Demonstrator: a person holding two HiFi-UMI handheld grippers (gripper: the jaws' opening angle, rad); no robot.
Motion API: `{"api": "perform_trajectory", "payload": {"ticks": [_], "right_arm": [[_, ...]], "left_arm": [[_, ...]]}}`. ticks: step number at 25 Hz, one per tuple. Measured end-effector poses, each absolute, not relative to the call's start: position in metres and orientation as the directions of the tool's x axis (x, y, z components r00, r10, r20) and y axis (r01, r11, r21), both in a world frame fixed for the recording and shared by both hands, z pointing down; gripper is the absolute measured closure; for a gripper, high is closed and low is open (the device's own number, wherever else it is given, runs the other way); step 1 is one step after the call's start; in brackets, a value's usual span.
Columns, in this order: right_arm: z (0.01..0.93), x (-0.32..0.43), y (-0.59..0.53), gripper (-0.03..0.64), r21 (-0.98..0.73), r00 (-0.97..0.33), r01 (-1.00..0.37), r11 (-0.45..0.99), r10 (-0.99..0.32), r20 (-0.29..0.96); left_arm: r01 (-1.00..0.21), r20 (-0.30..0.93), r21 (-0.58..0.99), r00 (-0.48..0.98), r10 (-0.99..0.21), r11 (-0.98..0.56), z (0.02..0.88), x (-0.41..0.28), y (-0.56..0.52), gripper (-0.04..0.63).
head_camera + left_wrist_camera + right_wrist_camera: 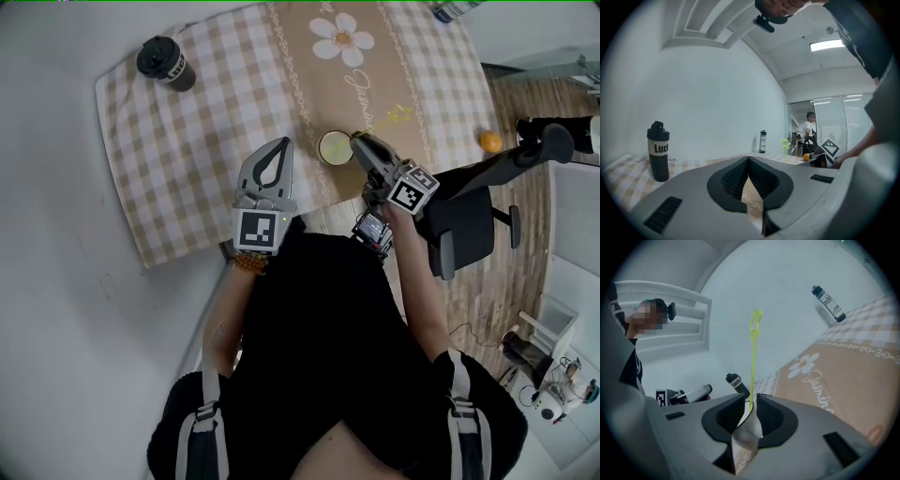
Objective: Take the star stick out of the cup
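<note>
Rising from the cup [334, 148], star stick [752, 352] threads open right tool [750, 400]; left tool [748, 161] closed.

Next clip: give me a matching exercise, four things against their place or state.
Things:
1 star stick
2 black bottle
3 orange
4 left claw

Places or states:
A shut, nothing in it
B at the checked cloth's right edge
C on the cloth's far left corner
D standing between the jaws of the right claw

Pairs: 1-D, 2-C, 3-B, 4-A
</note>
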State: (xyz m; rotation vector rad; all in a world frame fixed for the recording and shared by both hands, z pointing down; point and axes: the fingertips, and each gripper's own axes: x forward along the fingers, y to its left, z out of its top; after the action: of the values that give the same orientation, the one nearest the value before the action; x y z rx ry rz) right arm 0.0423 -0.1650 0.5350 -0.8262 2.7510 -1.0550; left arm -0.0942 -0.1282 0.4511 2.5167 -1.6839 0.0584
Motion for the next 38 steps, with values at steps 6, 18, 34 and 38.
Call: {"api": "perform_trajectory", "payload": {"ticks": [6,18,34,38], "right_arm": [[0.535,0.043,-0.167,0.552,-0.63,-0.849,-0.464,0.622,-0.514,0.118],[0.529,0.044,-0.165,0.597,-0.621,-0.843,-0.469,0.628,-0.528,0.103],[0.505,0.053,-0.167,0.604,-0.613,-0.827,-0.473,0.633,-0.558,0.061],[0.484,0.053,-0.168,0.604,-0.578,-0.824,-0.478,0.662,-0.565,0.034]], "left_arm": [[-0.926,0.098,0.076,0.375,-0.922,-0.369,0.452,-0.098,-0.126,0.601],[-0.926,0.106,0.066,0.377,-0.92,-0.372,0.456,-0.098,-0.123,0.601],[-0.924,0.107,0.054,0.383,-0.918,-0.379,0.455,-0.095,-0.122,0.601],[-0.92,0.1,0.05,0.391,-0.915,-0.388,0.453,-0.092,-0.122,0.601]]}}
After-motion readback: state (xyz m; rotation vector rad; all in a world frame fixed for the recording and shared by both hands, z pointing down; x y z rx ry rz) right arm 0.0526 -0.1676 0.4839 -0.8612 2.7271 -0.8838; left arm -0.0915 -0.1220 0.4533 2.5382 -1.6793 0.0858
